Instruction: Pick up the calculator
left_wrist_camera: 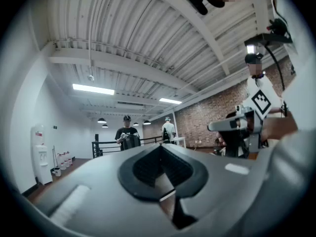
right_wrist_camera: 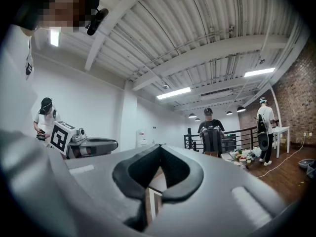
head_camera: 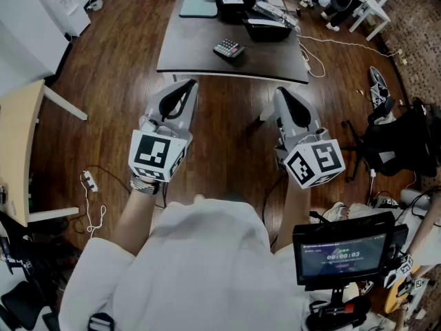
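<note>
You're holding both grippers level in front of you, over the wood floor (head_camera: 117, 74) and short of the table (head_camera: 196, 55). Your left gripper (head_camera: 185, 88) has its jaws squeezed together with nothing between them. Same deal with your right gripper (head_camera: 284, 96): closed up tight, empty. The calculator (head_camera: 229, 49) sits on the dark table near the front edge, roughly lined up with the gap between your two grippers and well apart from both. Farther back on the table there's a teal pad (head_camera: 198, 5) and some black trays (head_camera: 265, 27).
</note>
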Demonstrator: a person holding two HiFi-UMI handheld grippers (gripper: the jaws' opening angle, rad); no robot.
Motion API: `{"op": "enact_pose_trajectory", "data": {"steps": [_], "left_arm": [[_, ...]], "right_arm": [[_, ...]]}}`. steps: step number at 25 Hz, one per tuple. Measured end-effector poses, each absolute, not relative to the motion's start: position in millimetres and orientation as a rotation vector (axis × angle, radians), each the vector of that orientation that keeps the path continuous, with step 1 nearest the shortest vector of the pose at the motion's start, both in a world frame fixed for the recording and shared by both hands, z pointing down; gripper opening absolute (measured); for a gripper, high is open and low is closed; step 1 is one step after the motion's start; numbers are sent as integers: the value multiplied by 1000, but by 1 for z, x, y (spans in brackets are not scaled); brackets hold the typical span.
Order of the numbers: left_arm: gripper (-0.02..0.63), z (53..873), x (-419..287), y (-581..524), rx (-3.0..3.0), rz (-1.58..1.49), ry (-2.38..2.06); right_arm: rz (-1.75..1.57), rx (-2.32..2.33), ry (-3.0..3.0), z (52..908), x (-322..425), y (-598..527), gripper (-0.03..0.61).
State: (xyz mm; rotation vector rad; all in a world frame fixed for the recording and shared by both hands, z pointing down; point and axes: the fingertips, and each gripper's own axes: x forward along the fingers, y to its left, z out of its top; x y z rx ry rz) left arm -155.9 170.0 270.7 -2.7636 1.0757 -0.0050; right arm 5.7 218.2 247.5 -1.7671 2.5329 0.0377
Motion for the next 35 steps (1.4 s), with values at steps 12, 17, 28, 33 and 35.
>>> {"op": "enact_pose_trajectory", "data": {"steps": [12, 17, 28, 33, 35], "left_arm": [[6, 288, -155, 134, -2788, -41, 1049], [6, 301, -142, 102, -2784, -60, 1075], [6, 280, -81, 2, -2725, -11, 1107], [3, 278, -58, -41, -2715, -47, 1175], [-8, 275, -49, -57, -2718, -42, 1190]], "right_arm": [[13, -1785, 2515, 261, 4, 186, 2], [-9, -1774, 2515, 274, 22, 149, 2], [49, -1713, 2554, 256, 73, 37, 2], [44, -1694, 2565, 250, 96, -4, 2], [35, -1690, 2564, 250, 106, -18, 2]]}}
